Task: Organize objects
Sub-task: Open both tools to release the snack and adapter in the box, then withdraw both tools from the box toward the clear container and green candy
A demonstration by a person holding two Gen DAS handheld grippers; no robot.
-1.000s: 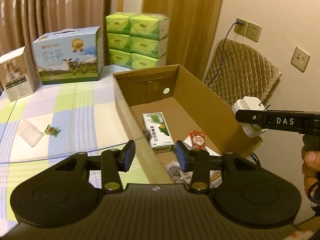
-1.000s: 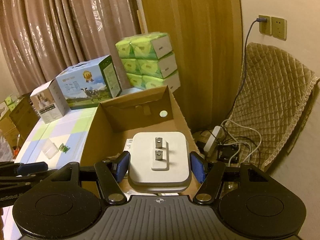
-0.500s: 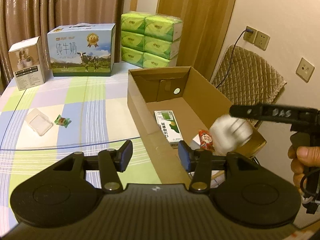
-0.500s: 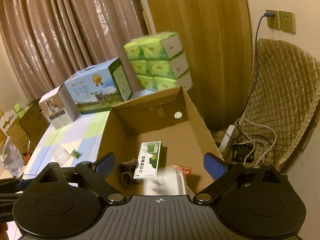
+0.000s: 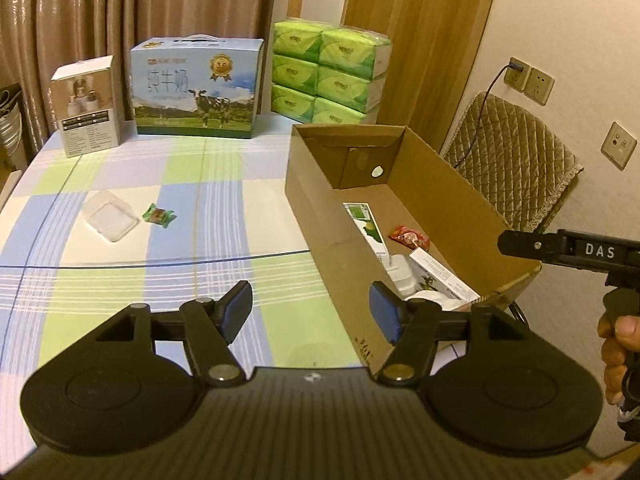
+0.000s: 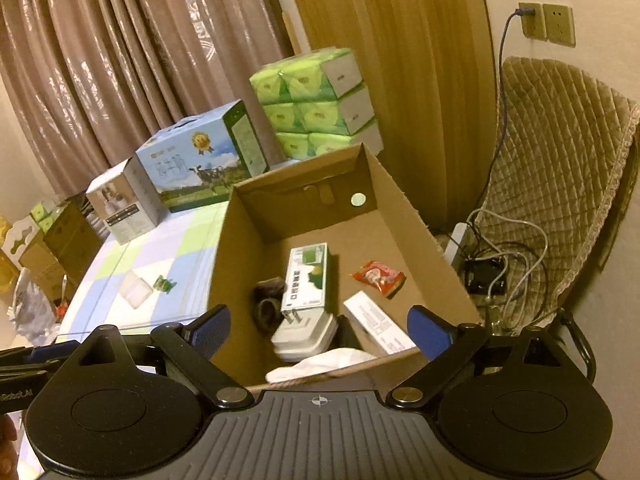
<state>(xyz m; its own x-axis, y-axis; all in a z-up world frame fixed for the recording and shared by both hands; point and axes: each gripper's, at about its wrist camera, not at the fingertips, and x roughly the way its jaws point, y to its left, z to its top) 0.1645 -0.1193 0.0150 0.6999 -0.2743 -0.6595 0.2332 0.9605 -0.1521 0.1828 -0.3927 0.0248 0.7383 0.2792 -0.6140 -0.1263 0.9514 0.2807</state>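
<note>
A white plug adapter [image 6: 304, 334] lies inside the open cardboard box [image 6: 228, 248], prongs up, against a green-and-white carton [image 6: 306, 280]. Above the box's near end my right gripper [image 6: 320, 328] stands open and empty. Beside the carton lie a red snack packet [image 6: 380, 276], a flat white box [image 6: 380, 326], a dark ring-shaped thing [image 6: 268, 304] and a white cloth [image 6: 320, 364]. My left gripper [image 5: 310, 306] hovers over the tablecloth at the box's [image 5: 320, 200] near left corner, its jaws opening with nothing between them. A clear plastic lid [image 5: 110, 216] and a green candy [image 5: 159, 215] rest on the table.
A blue milk case [image 5: 196, 84], a small white carton [image 5: 86, 106] and stacked green tissue packs [image 5: 328, 72] line the table's far side. A quilted chair [image 5: 516, 168] stands right of the box, with cables and a power strip [image 6: 500, 264] on the floor.
My right gripper opened and the white adapter dropped from it into the box. The left gripper's jaws widened, and it drew away from the box towards the table.
</note>
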